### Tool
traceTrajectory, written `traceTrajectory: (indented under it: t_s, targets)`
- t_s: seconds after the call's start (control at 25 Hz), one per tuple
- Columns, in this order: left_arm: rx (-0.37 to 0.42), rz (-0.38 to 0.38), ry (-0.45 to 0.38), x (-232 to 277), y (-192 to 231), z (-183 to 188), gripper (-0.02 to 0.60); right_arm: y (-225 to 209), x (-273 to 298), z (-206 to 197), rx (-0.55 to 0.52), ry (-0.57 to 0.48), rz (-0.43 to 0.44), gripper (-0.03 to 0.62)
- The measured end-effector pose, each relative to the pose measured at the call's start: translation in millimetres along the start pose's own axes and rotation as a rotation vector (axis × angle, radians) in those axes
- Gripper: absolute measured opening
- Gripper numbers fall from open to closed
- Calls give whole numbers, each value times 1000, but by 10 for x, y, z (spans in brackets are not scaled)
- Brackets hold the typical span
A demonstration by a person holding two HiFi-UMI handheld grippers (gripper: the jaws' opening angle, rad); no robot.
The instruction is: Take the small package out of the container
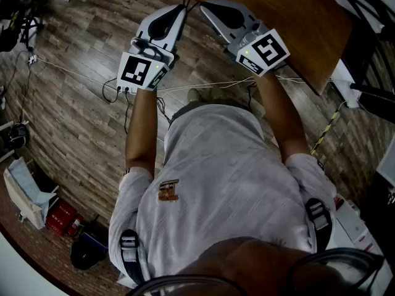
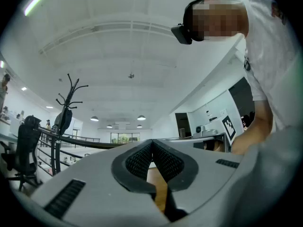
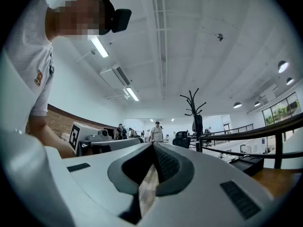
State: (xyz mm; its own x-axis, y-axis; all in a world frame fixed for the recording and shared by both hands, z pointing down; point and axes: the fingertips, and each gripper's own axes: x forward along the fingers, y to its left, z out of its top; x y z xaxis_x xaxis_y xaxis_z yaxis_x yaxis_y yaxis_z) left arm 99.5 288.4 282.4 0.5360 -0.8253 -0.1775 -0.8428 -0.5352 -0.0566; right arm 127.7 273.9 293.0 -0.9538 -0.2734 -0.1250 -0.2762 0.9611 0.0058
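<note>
Neither the container nor the small package shows in any view. In the head view the person holds both grippers out in front of the chest, over the floor by the edge of a brown wooden table (image 1: 284, 17). My left gripper (image 1: 181, 8) is shut, its dark pads (image 2: 139, 161) meeting at the tip with nothing between them. My right gripper (image 1: 205, 6) is likewise shut and empty, pads (image 3: 165, 163) together. Both gripper views tilt upward at the ceiling, left gripper (image 2: 152, 141), right gripper (image 3: 153, 144).
Wood-plank floor (image 1: 74, 116) with thin cables (image 1: 74, 73) lies below. Bags and a red box (image 1: 58, 217) sit at lower left. A coat rack (image 2: 66, 108) and a railing (image 3: 255, 136) stand in the room; people (image 3: 156, 131) are far off.
</note>
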Motion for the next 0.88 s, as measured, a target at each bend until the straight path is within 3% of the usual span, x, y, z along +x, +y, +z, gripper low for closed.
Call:
traceTrajectory:
  t_s: [0.88]
  targets:
    - [-6,-5,-16,-111,325,-11,18,-7,287,-23,-2,-14,-10,32]
